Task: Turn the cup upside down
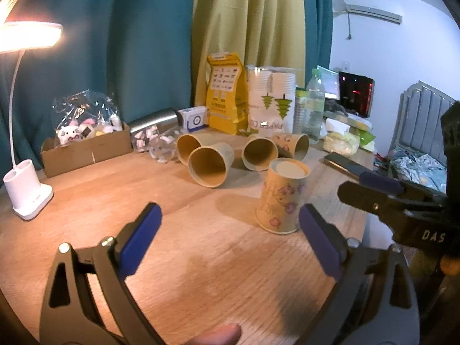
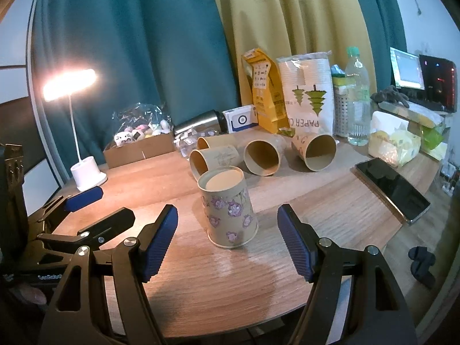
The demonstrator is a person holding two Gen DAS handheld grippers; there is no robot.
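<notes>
A paper cup with purple flower prints (image 1: 281, 197) stands upside down on the wooden table (image 1: 201, 258), base up. It also shows in the right wrist view (image 2: 228, 207). My left gripper (image 1: 230, 224) is open and empty, with the cup just beyond its right finger. My right gripper (image 2: 227, 227) is open and empty, its fingers on either side of the cup's near edge and apart from it. Several plain paper cups (image 1: 211, 166) lie on their sides behind it; they also show in the right wrist view (image 2: 261, 156).
A lit desk lamp (image 1: 27, 189) stands at the left. A cardboard box of toys (image 1: 86, 146), a steel flask (image 1: 155, 120), a yellow bag (image 1: 227, 95), a pack of paper cups (image 1: 271, 100) and a water bottle (image 1: 314, 106) line the back. A phone (image 2: 392, 189) lies at the right.
</notes>
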